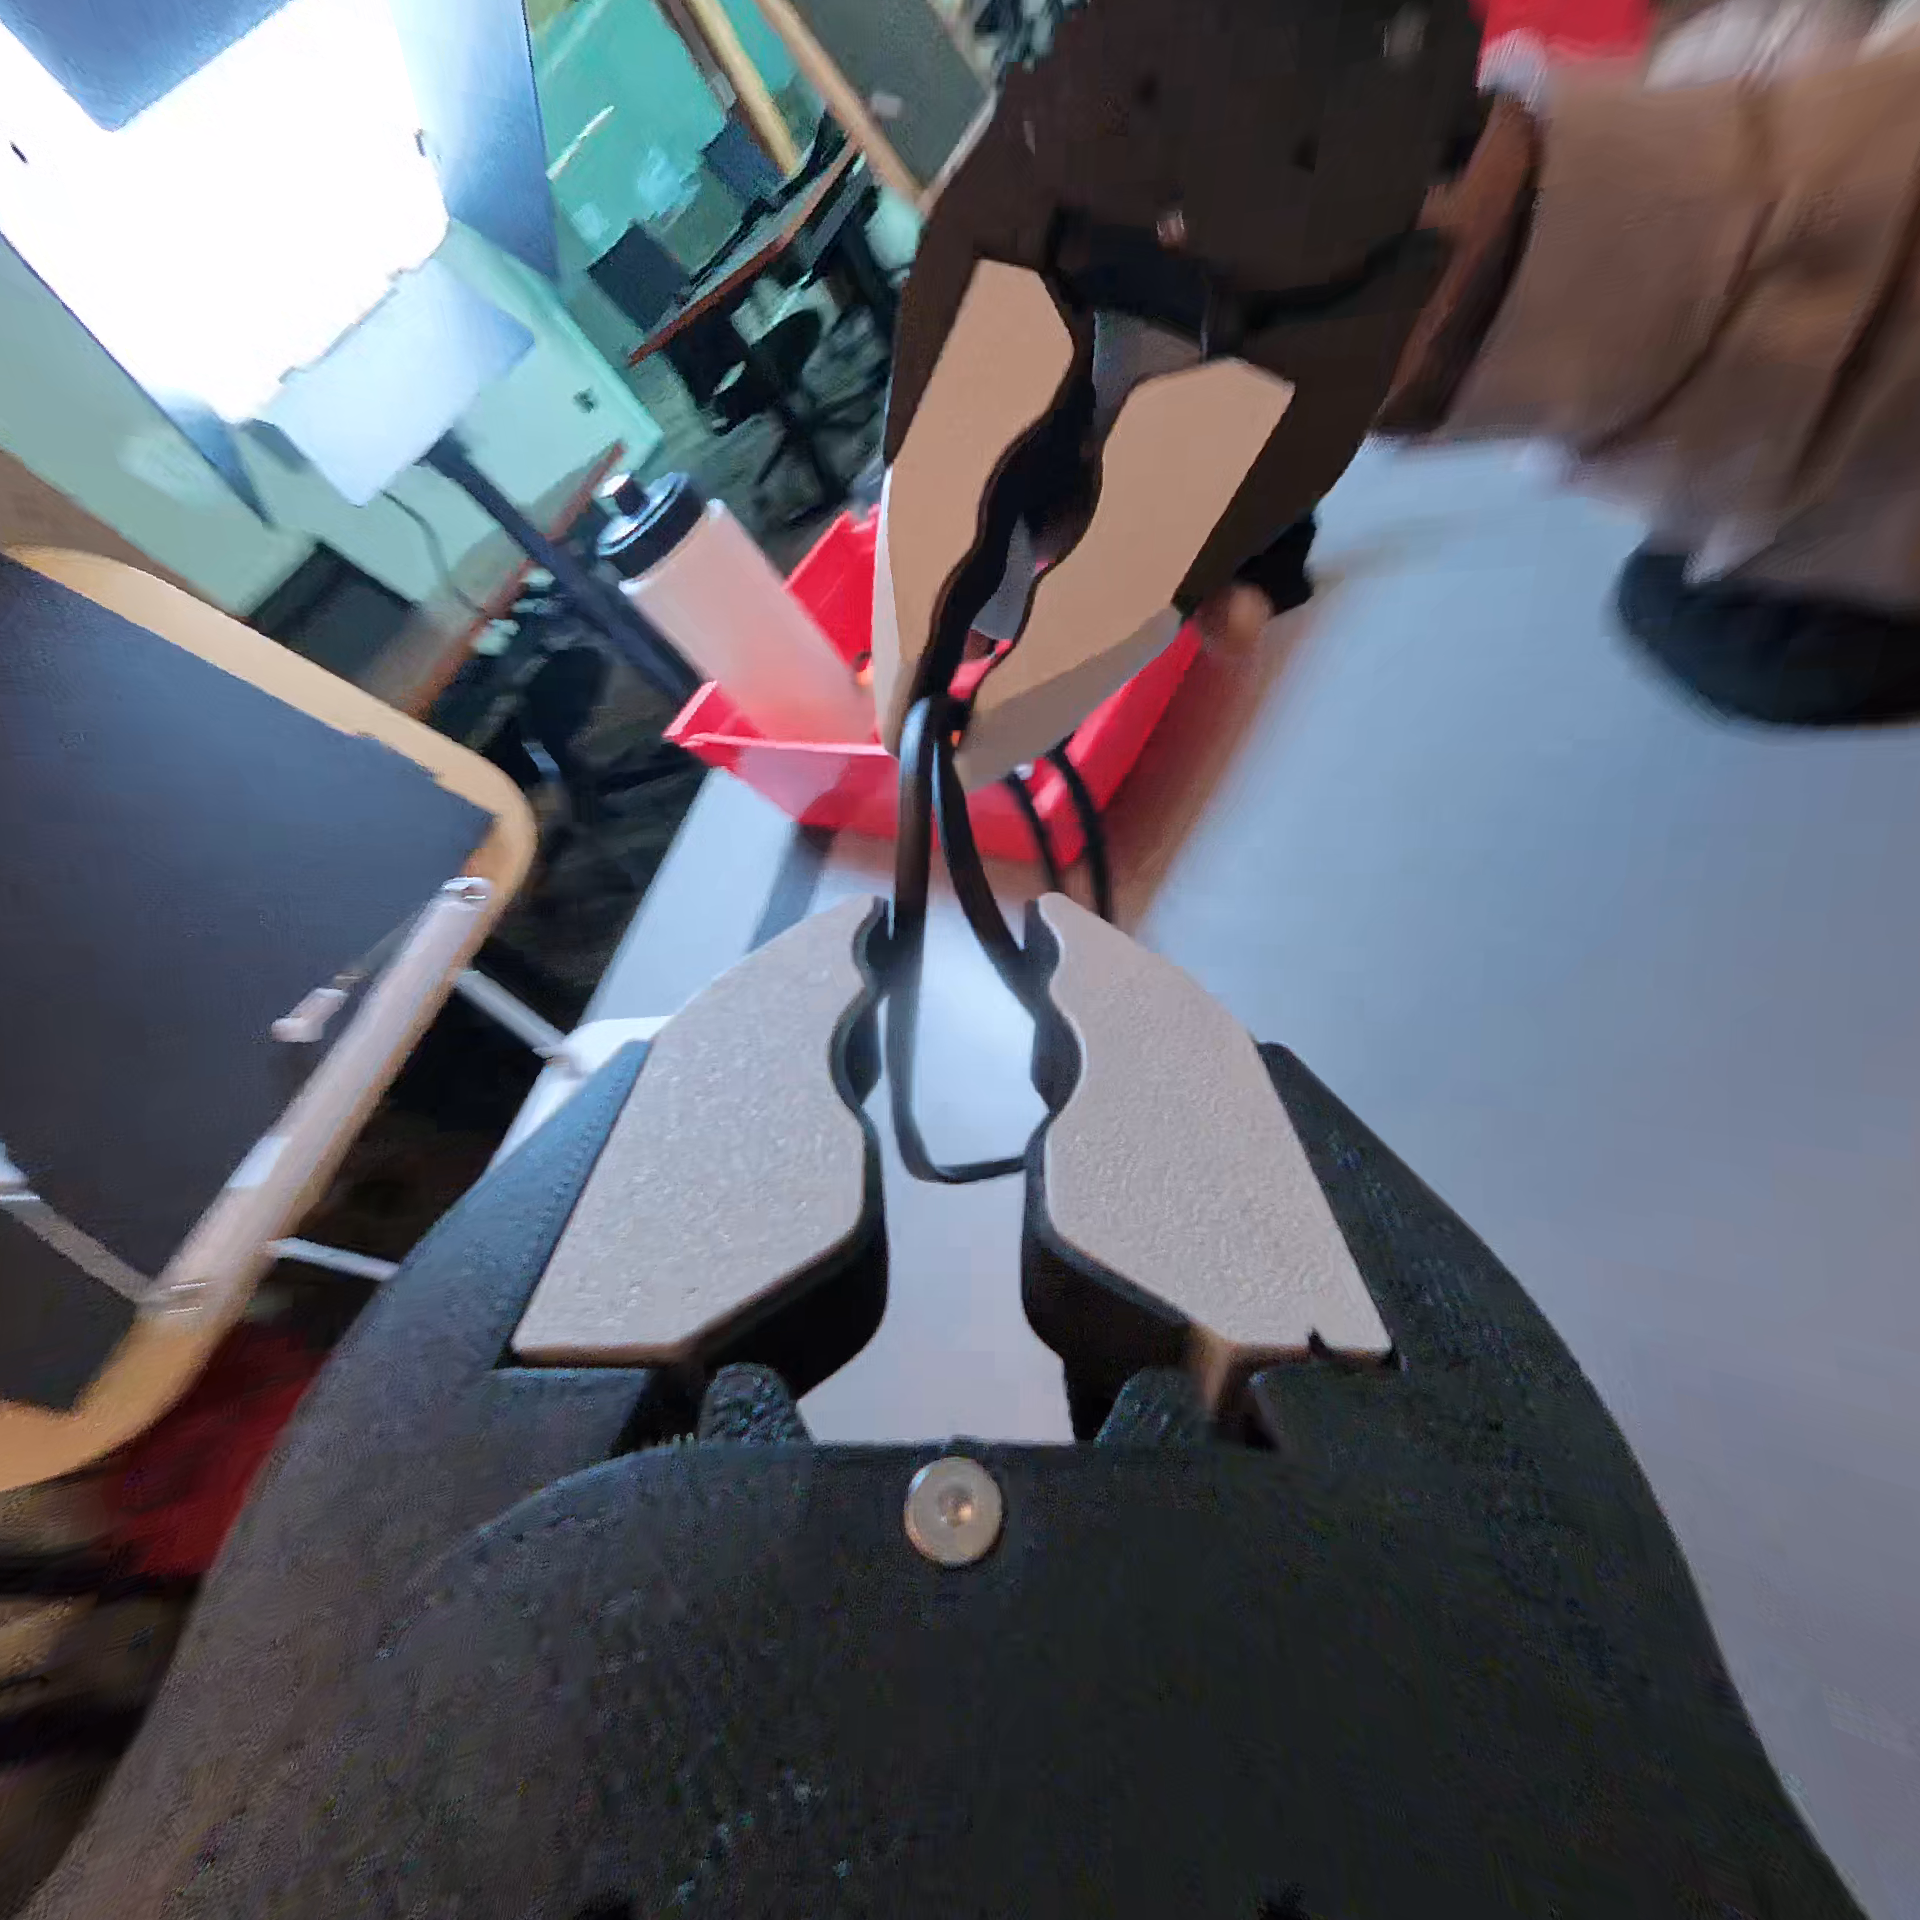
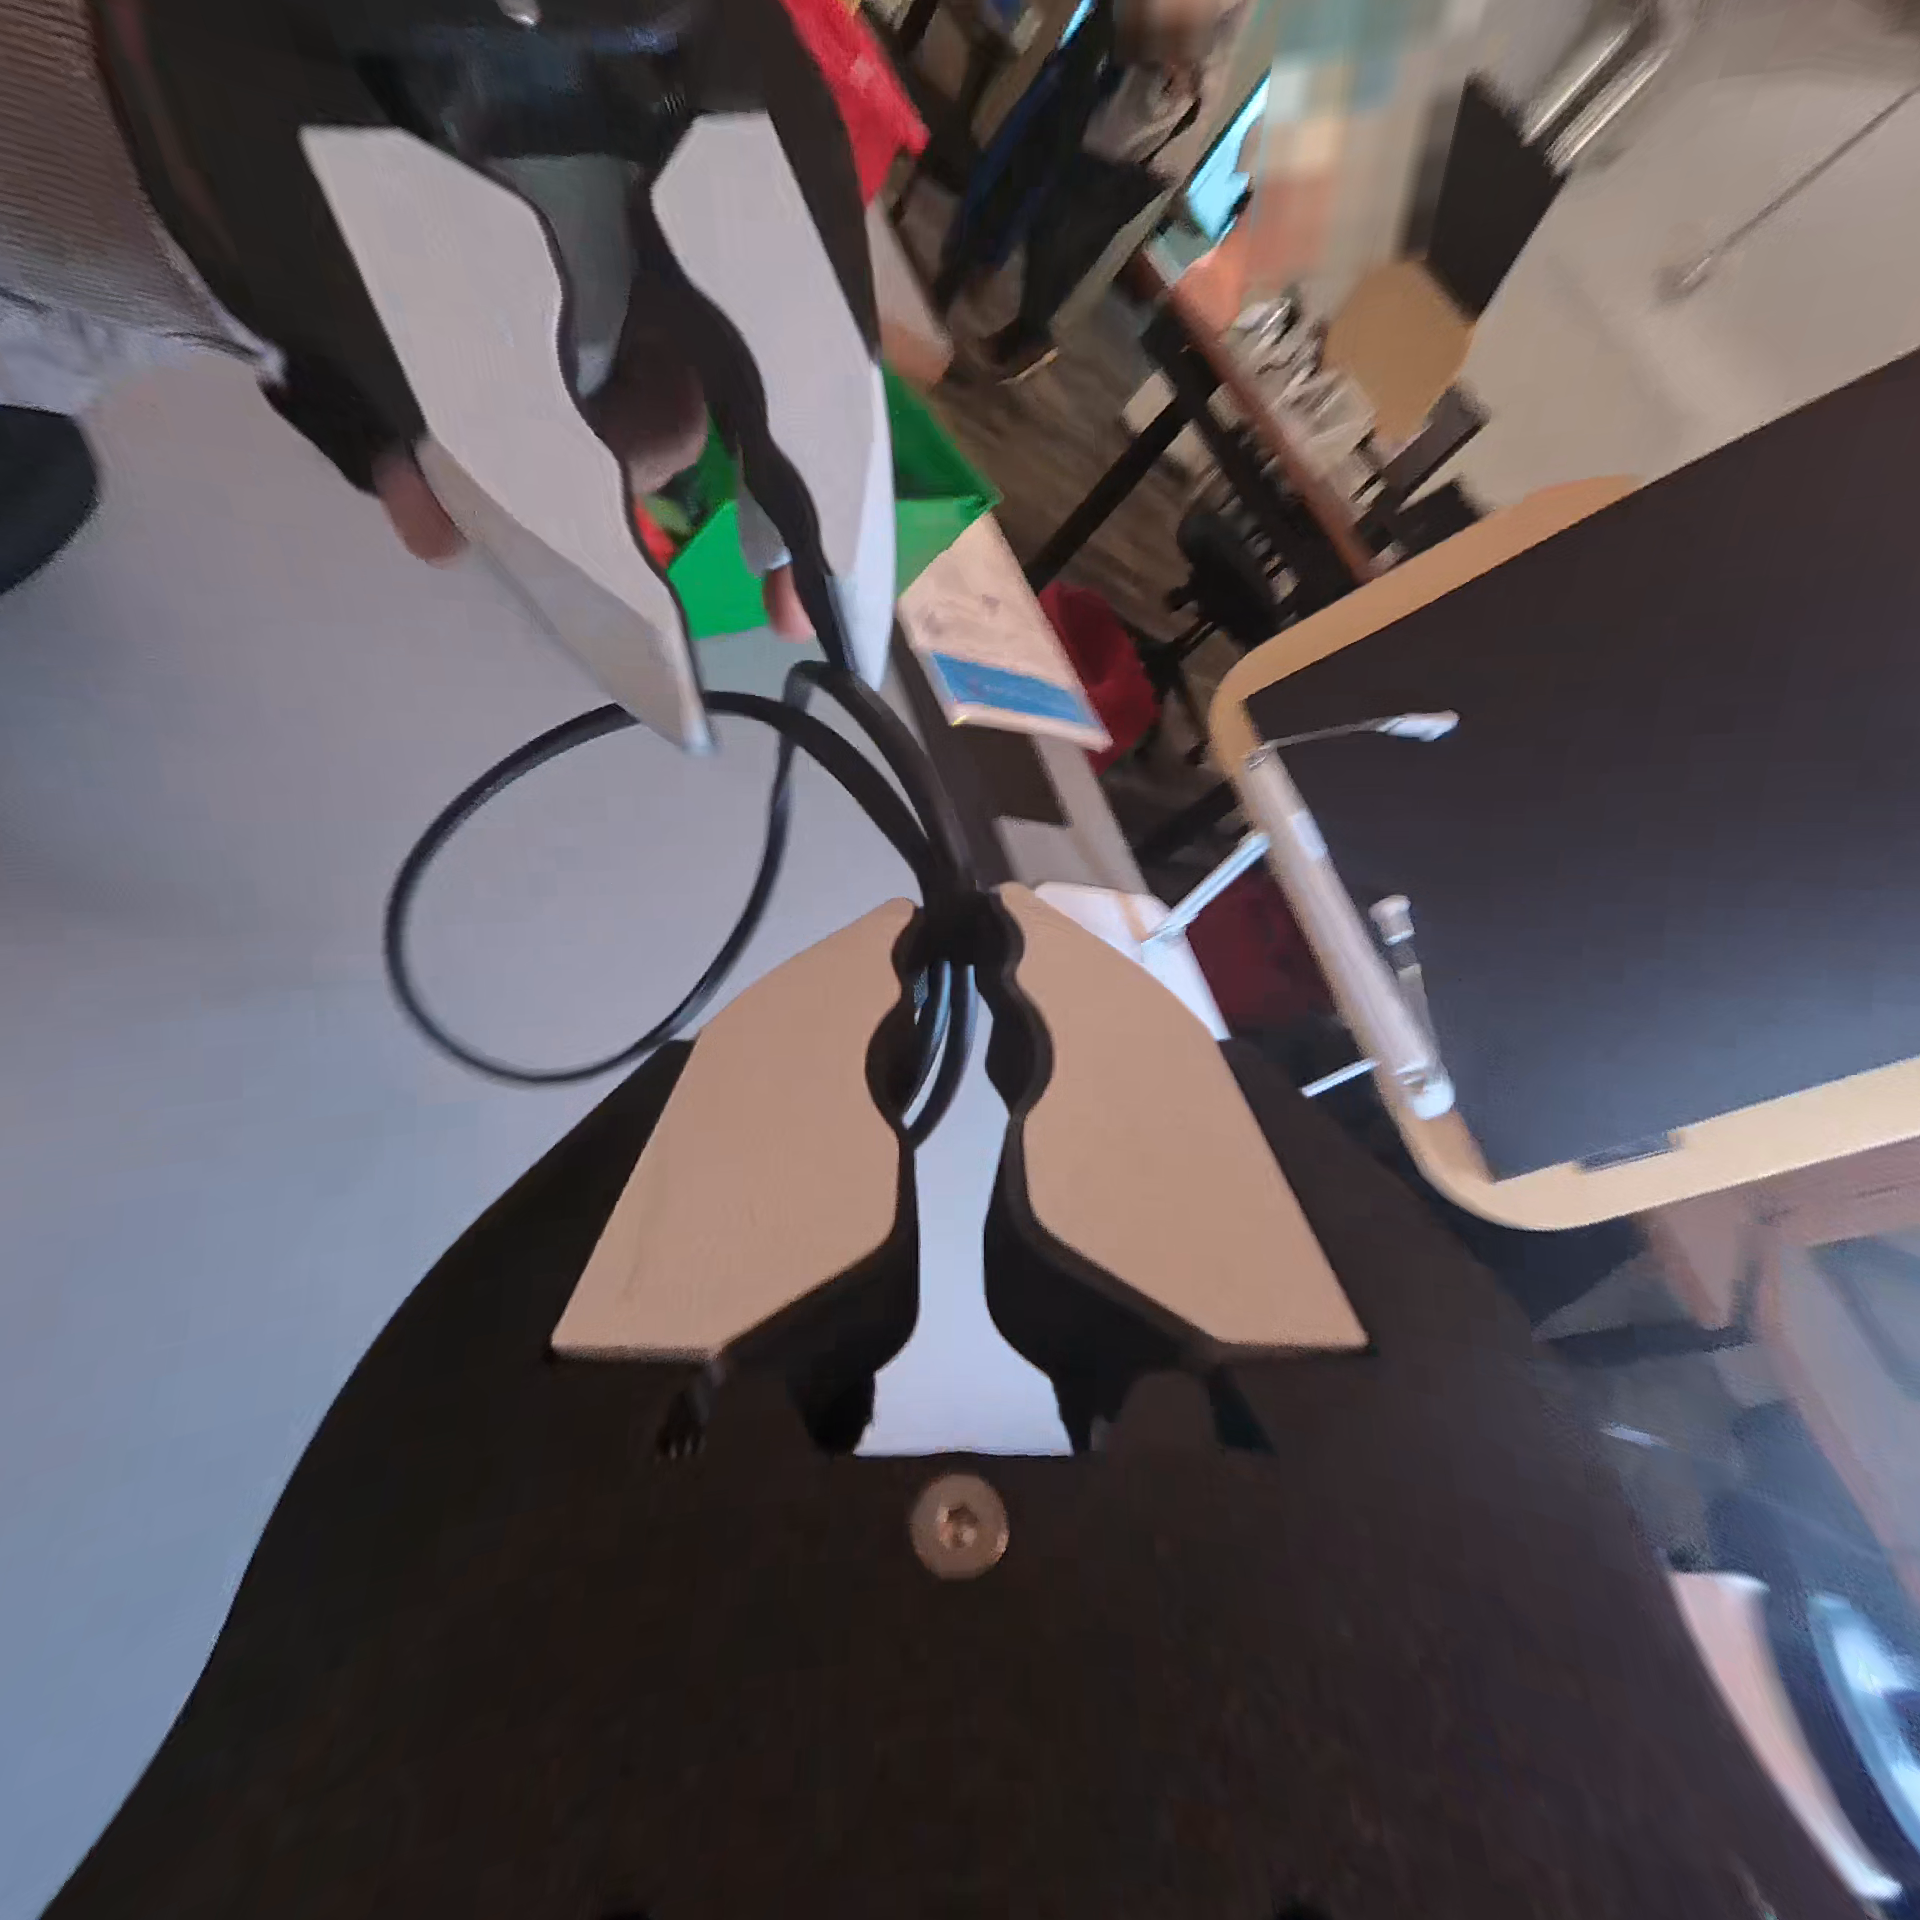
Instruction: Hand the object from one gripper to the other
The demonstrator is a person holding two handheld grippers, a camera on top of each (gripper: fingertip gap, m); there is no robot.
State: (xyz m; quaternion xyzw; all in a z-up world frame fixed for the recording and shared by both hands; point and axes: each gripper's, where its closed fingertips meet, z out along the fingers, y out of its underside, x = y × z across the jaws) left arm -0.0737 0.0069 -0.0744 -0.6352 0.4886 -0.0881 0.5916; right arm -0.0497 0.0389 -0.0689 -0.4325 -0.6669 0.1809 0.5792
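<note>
A thin black cable (image 1: pixel 914 831), coiled in loops, hangs over the grey table (image 1: pixel 1507 987). My right gripper (image 1: pixel 940 727) comes down from above in the left wrist view and is shut on the cable's top. My left gripper (image 1: pixel 958 920) is open, with a loop of the cable lying between its fingers. In the right wrist view my right gripper (image 2: pixel 961 914) pinches the bunched cable (image 2: pixel 940 831) at its tips. The left gripper (image 2: pixel 779 701) stands open above it, around the cable, and a wide loop hangs to the left.
A red bin (image 1: pixel 821 779) and a white bottle (image 1: pixel 727 603) stand at the table's far edge. A green bin (image 2: pixel 935 468) and a blue-and-white card (image 2: pixel 997 686) lie beyond. A black-seated chair (image 2: pixel 1558 883) stands beside the table. A person's sleeve (image 1: pixel 1714 312) is at the upper right. The gap from one gripper's tips to the other's is roughly 5 centimetres.
</note>
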